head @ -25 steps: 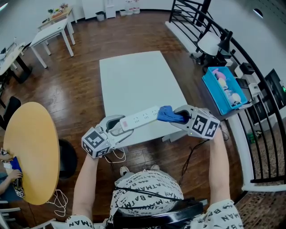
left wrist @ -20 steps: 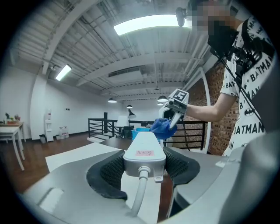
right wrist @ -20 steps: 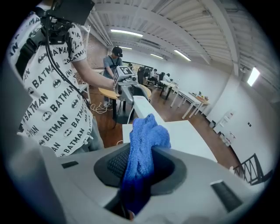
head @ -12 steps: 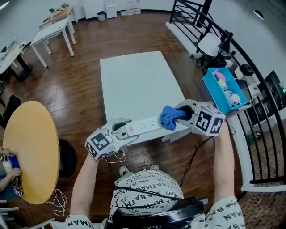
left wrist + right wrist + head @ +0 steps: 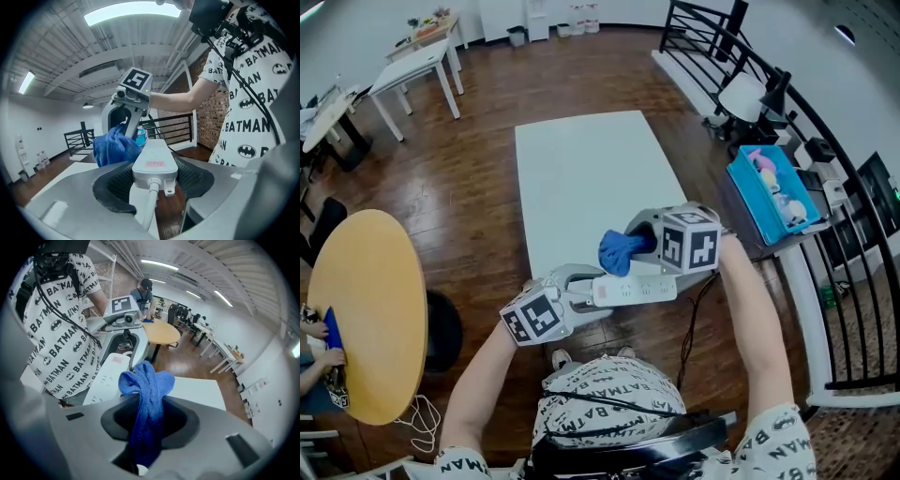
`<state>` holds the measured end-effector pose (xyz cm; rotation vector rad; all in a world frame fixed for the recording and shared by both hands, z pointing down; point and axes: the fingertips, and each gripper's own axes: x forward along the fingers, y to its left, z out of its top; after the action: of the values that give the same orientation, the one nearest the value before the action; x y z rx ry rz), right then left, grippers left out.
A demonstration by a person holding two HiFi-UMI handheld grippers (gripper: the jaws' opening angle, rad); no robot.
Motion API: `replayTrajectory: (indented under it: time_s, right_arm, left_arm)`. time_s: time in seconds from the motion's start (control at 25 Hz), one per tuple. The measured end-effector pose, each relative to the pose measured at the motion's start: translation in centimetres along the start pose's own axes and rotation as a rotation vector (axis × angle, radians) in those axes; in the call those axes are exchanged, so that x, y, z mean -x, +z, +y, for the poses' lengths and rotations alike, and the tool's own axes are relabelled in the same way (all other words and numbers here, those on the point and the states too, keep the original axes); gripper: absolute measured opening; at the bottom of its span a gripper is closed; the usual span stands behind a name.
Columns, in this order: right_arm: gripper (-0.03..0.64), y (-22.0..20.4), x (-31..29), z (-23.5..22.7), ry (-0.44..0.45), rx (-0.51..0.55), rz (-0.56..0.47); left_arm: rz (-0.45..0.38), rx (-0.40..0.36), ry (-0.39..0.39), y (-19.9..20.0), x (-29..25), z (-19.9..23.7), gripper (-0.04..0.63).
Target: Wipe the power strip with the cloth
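**Strip clamped on the left, cloth clamped on the right, both held up at the table's near edge**

The only writing you can read is on your shirt [image 5: 609, 398]: "BATMAN" in black capitals, repeated all over the white fabric between bat emblems. The power strip [image 5: 152, 157] carries a small pink label [image 5: 155, 164] on its cord end, but its print is too small to make out. The cubes on both grippers show black-and-white square patterns, no letters.

Your left gripper [image 5: 581, 286] is closed on the cord end of the power strip, with a ribbed pad pressing each long side and the white cable [image 5: 150, 208] dropping out between the jaws toward you. Your left forearm comes up from the lower left in the head view, and the gripper points across to the right, close to level. The strip sticks out of it in the air, just off the near edge of the white table [image 5: 581, 169].

Your right gripper [image 5: 639, 242] is clamped on the blue cloth [image 5: 147, 392], which runs down between the jaws and bunches into a knot beyond the tips. Your right forearm reaches in from the lower right, and the gripper tilts down and leftward. The bunched end of the cloth sits at the strip's far long edge, about midway along it (whether it actually touches there, the views don't settle).
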<state>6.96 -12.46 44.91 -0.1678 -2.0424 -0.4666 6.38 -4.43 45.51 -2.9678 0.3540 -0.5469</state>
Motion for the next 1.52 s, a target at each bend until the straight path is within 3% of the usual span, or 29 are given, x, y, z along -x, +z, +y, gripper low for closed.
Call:
replayTrajectory:
  time_s: [0.24, 0.44, 0.68, 0.92, 1.24, 1.4, 1.52]
  right_arm:
    - [0.121, 1.8, -1.1, 1.8, 0.062, 0.077, -0.022]
    - [0.121, -0.5, -0.2, 1.6, 0.028, 0.121, 0.096]
    - [0.121, -4.9, 0.9, 1.4, -0.014, 0.02, 0.144]
    - [0.121, -8.0, 2.6, 0.8, -0.113, -0.083, 0.138]
    - [0.121, -7.3, 2.7, 2.7, -0.152, -0.151, 0.06]
    - [0.121, -7.3, 2.8, 3.6, -0.15, -0.162, 0.052]
    - [0.121, -8.4, 3.4, 2.8, -0.192, -0.156, 0.1]
  left_arm:
    - [0.027, 0.009, 0.02, -0.7, 0.5, 0.9, 0.278]
    - [0.025, 0.029, 0.064, -1.3, 1.9, 2.3, 0.278]
    - [0.007, 0.039, 0.096, -1.4, 3.1, 3.0, 0.278]
    - [-0.029, 0.087, 0.15, -1.8, 4.3, 4.3, 0.278]
    - [-0.059, 0.167, 0.264, -3.2, 5.7, 7.2, 0.278]
    - [-0.037, 0.17, 0.279, -3.9, 5.5, 7.6, 0.278]
    - [-0.013, 0.14, 0.234, -3.6, 4.5, 6.6, 0.278]
